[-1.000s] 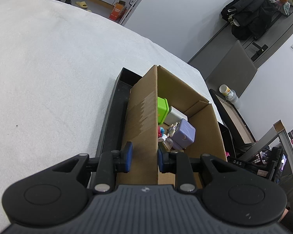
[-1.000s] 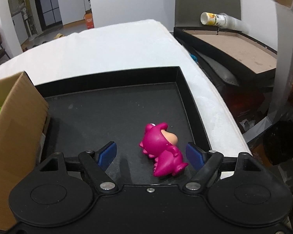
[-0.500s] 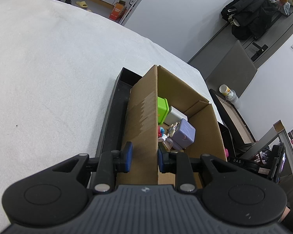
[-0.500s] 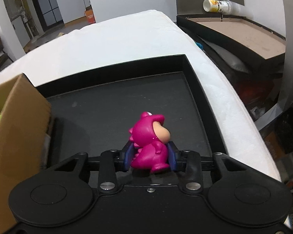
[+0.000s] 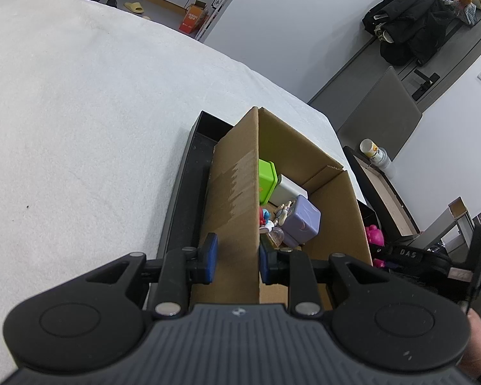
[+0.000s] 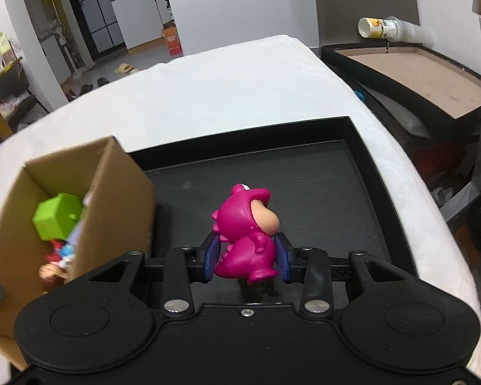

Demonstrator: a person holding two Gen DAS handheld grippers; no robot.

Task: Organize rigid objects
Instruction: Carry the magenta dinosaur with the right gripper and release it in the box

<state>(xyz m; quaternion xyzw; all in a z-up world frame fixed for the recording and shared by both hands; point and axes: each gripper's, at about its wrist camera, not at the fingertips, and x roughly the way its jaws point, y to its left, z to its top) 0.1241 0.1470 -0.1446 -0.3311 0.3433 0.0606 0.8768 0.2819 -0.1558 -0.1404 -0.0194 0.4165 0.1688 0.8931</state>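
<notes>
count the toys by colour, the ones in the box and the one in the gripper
green block: 1
white block: 1
purple cube: 1
red and blue figure: 1
pink dinosaur figure, held by the right gripper: 1
total: 5, though smaller bits in the cardboard box are too hidden to sort

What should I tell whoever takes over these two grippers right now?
Left gripper: shut on the near wall of the cardboard box, steadying it.
Right gripper: shut on the magenta dinosaur figure, above the black tray.
Done: green cube, purple cube and small figures lie in the box.
Left: drop the dinosaur into the box.
</notes>
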